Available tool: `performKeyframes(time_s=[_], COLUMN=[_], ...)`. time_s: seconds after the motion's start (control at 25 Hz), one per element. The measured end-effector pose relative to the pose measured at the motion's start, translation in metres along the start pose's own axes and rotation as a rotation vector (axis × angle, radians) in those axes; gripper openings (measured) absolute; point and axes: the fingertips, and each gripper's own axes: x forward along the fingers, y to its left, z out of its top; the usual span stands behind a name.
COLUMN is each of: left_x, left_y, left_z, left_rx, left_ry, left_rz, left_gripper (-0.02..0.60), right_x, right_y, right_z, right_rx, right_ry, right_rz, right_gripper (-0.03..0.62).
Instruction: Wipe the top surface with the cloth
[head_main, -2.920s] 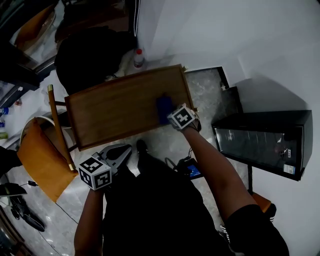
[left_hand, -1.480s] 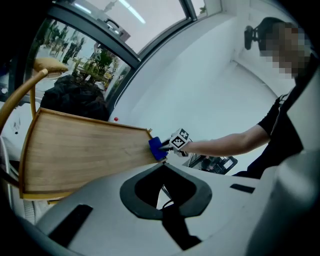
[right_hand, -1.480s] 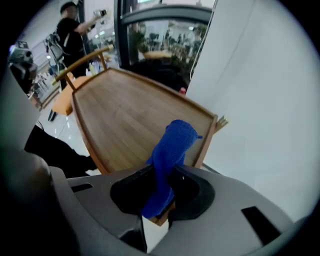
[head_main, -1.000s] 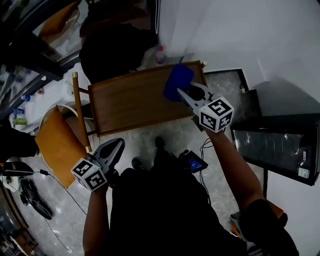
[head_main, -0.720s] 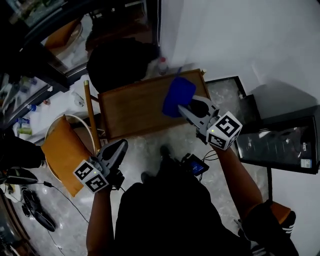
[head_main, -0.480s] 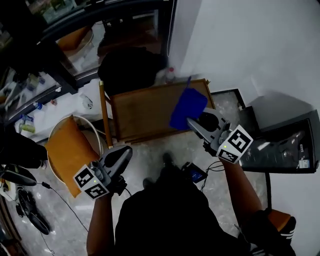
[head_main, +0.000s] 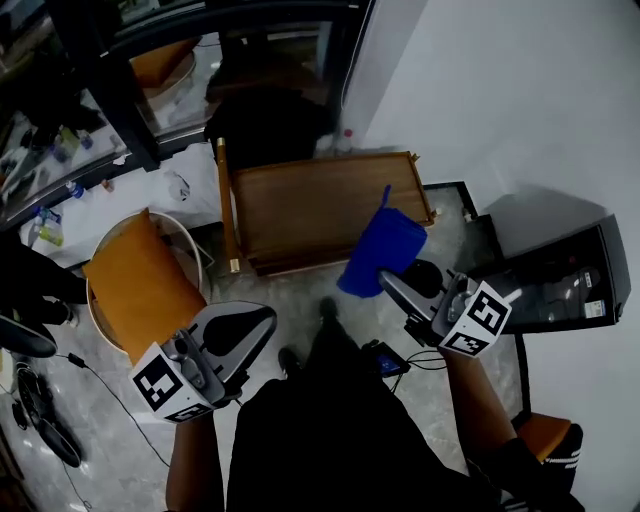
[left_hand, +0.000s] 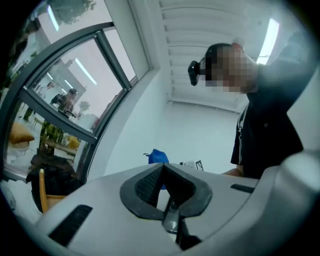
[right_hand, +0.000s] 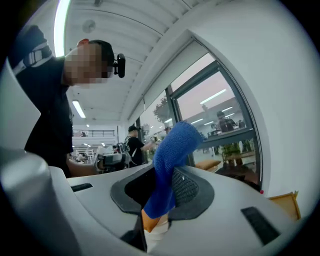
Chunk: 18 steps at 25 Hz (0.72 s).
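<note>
We hold two grippers: our right gripper (head_main: 392, 284) pinches one blue fuzzy cloth (head_main: 382, 250), our left gripper (head_main: 257, 324) is closed on nothing; one brown wooden table (head_main: 310, 205) stands beyond.

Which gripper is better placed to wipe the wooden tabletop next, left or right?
Right. The right gripper is shut on the blue cloth, close by the wooden tabletop at its near edge. The left gripper is shut, empty and farther from it.

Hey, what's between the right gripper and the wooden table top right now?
The blue cloth. In the head view it sticks out from the right gripper, which is shut on it, toward the table top, overlapping the table's near edge.
</note>
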Motion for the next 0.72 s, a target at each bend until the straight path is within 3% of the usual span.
performKeyframes(time_s=[0.16, 0.28, 0.4, 0.72], left_x=[0.001, 0.009, 0.016, 0.033], left_y=[-0.022, -0.026, -0.029, -0.045], left_z=[-0.009, -0.023, -0.028, -0.033], left_rx=[0.026, 0.009, 0.014, 0.038], left_ry=[0.038, 0.059, 0.079, 0.102], left_rz=[-0.043, -0.053, -0.025, 0.082], left_gripper=[0.012, 0.012, 0.012, 0.012], right_x=[-0.013, -0.017, -0.018, -0.033], right_y=[0.023, 0.03, 0.036, 0.058], right_z=[0.0, -0.009, -0.011, 0.013], right_rx=[0.066, 0.067, 0.057, 0.069], right_ry=[-0.006, 0.053, 0.081, -0.042], right_rz=[0.026, 0.044, 0.087, 0.229], right_gripper=[0.091, 0.091, 0.091, 0.091])
